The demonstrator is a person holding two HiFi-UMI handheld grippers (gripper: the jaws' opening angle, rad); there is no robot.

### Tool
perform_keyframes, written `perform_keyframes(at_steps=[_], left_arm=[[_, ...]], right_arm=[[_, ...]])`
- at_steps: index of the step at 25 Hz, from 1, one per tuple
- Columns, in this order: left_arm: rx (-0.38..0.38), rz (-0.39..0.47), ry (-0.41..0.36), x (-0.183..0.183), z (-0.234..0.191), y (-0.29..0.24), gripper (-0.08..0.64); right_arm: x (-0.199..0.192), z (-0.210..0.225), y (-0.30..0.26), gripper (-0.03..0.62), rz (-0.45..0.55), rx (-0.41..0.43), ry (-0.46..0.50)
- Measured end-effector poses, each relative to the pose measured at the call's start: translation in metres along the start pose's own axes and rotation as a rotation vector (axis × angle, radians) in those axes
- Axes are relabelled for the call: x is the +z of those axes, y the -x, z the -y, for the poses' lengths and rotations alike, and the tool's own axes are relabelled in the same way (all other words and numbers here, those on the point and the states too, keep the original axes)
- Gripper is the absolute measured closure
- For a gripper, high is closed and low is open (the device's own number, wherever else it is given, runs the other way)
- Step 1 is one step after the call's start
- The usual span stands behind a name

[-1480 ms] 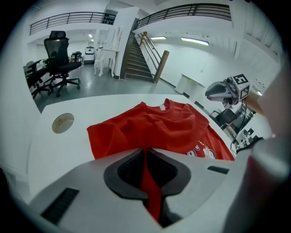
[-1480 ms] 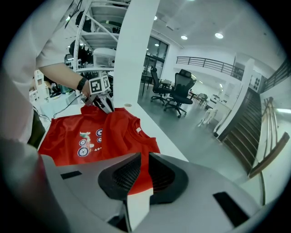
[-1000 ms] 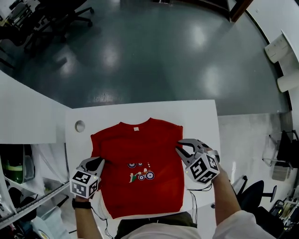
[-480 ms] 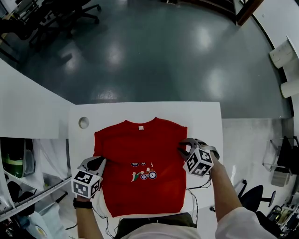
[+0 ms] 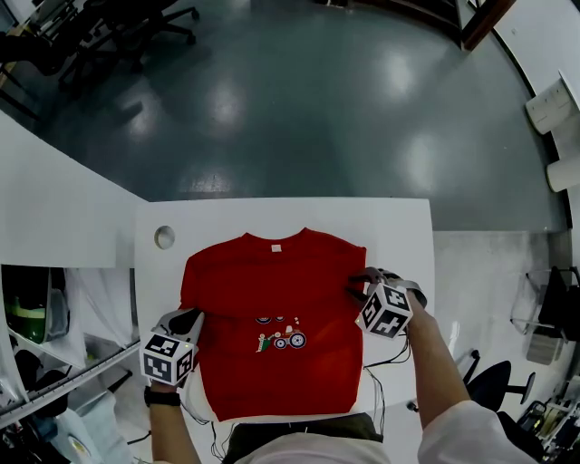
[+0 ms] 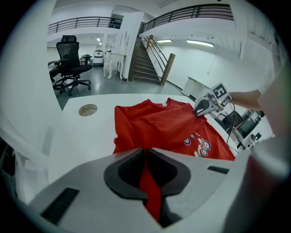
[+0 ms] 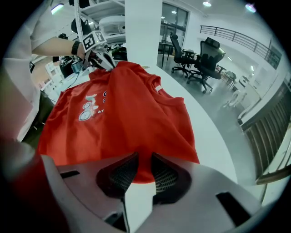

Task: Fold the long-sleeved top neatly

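Observation:
A red long-sleeved top [image 5: 272, 308] with a small printed picture lies flat on the white table [image 5: 390, 227], its sleeves not showing. My left gripper [image 5: 188, 319] is shut on the top's left edge, and red cloth is pinched between its pads [image 6: 145, 152]. My right gripper [image 5: 355, 288] points steeply down at the top's right edge. Its jaws [image 7: 141, 159] are opening: a narrow gap shows between the pads, the red hem lies in it, and the pads do not press on the cloth. Each gripper shows in the other's view: right gripper [image 6: 202, 107], left gripper [image 7: 102, 57].
A round cable hole [image 5: 164, 237] sits in the table's far left corner. Beyond the table is a dark glossy floor [image 5: 290, 100] with office chairs [image 5: 136, 27] at the far left. A white partition [image 5: 54, 208] stands to the left, and cables hang at the near edge.
My right gripper has sunk to the top's right edge and tipped further downward. The left gripper has hardly moved and still holds the left edge.

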State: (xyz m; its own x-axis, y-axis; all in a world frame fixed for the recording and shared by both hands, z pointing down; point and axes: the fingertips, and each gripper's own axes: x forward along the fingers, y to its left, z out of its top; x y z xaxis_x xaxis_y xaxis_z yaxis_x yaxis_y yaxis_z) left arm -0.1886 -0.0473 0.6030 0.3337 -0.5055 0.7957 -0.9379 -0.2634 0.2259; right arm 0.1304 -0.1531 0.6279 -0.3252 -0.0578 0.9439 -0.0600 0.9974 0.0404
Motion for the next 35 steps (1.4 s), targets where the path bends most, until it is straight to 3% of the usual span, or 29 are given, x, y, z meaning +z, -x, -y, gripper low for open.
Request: perform_keyframes(at_steps=[7, 12, 18, 24, 29, 35], left_arm=[[0.012, -0.007, 0.003, 0.000, -0.005, 0.005, 0.484], [0.069, 0.004, 0.025, -0.008, -0.023, 0.028, 0.448], [0.152, 0.003, 0.093, -0.043, -0.052, 0.067, 0.446], [0.185, 0.004, 0.163, -0.085, -0.067, 0.093, 0.448], [0.190, 0.025, 0.188, -0.102, -0.072, 0.104, 0.448], [0.178, 0.051, 0.197, -0.114, -0.069, 0.114, 0.448]], right_arm=[[0.000, 0.001, 0.000, 0.494, -0.003, 0.002, -0.012], [-0.001, 0.002, 0.001, 0.492, -0.005, 0.003, -0.023], [-0.004, 0.004, 0.005, 0.488, -0.018, -0.002, -0.044], [0.001, 0.009, 0.016, 0.454, -0.034, -0.049, -0.066], [0.030, 0.003, 0.023, 0.454, -0.018, -0.077, -0.028], [0.100, -0.021, 0.017, 0.457, 0.062, -0.055, 0.048]])
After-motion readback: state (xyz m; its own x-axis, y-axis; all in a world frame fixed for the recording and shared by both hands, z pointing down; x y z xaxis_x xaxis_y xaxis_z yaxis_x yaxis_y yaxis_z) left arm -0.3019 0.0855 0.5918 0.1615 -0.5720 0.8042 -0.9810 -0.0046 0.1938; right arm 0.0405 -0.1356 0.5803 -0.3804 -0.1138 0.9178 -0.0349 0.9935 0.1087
